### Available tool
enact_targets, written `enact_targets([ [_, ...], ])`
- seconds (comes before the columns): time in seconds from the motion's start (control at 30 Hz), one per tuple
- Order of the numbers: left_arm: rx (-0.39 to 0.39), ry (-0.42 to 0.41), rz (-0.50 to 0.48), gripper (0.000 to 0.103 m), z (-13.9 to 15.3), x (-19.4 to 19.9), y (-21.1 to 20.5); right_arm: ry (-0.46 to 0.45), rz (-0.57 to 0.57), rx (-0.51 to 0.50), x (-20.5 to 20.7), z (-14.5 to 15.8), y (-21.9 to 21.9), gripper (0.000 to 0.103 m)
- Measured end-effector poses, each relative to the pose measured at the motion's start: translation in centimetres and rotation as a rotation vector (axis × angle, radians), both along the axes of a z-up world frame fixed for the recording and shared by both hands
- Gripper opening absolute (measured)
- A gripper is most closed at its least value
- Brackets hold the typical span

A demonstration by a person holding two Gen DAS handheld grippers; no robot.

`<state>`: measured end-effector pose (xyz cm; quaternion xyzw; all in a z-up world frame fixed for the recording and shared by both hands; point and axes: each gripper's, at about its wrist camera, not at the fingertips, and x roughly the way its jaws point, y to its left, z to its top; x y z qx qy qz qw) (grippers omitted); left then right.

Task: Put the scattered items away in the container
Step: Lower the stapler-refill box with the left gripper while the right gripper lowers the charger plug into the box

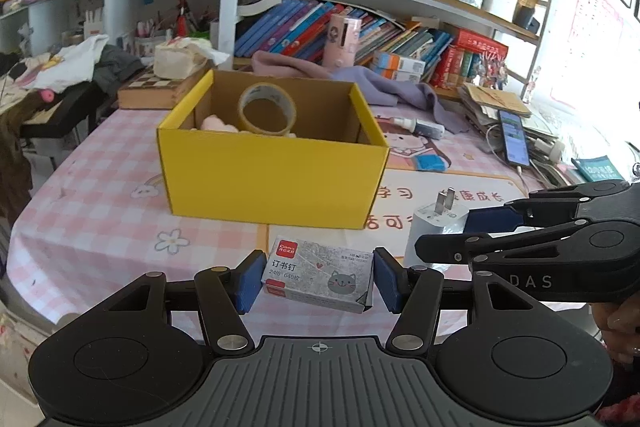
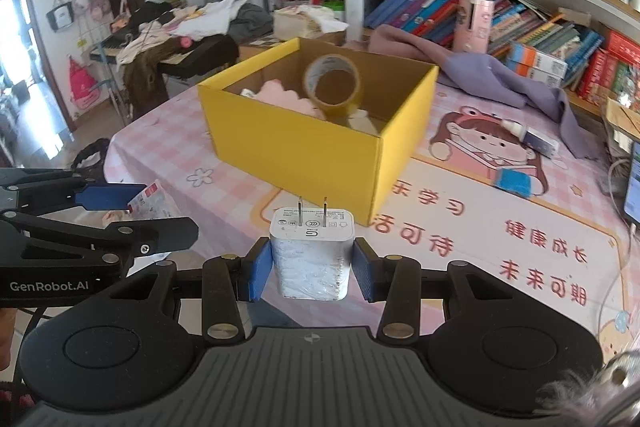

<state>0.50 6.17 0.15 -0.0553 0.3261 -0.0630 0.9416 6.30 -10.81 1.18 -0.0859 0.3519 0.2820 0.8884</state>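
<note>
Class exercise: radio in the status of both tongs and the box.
Left tongs shut on staple box. Right tongs shut on charger plug. Yellow box ahead, tape roll inside. Path clear.

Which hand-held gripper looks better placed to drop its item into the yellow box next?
Left, marginally: the left hand-held gripper faces the yellow box squarely, clamping the staple box. The right hand-held gripper, clamping the charger, faces its corner.

A grey staple box (image 1: 318, 277) and a white charger (image 2: 312, 259), prongs up, sit near the open yellow box (image 1: 272, 171) holding a tape roll (image 1: 267, 109).
</note>
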Motion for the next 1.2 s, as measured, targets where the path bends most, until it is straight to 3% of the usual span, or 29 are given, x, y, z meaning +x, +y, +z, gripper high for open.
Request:
enact_targets([
  [0.43,0.003,-0.021,0.042,0.057,0.7,1.8,1.7,-0.058,0.062,0.005,2.3,0.9,2.2,0.041],
  [0.9,0.051,-0.087,0.034,0.057,3.0,8.8,2.6,-0.163,0.098,0.049,8.5,3.9,3.3,0.041],
  [1.2,0.113,-0.064,0.008,0.057,3.1,14.5,3.1,-0.124,0.106,0.049,14.4,3.6,4.3,0.041],
])
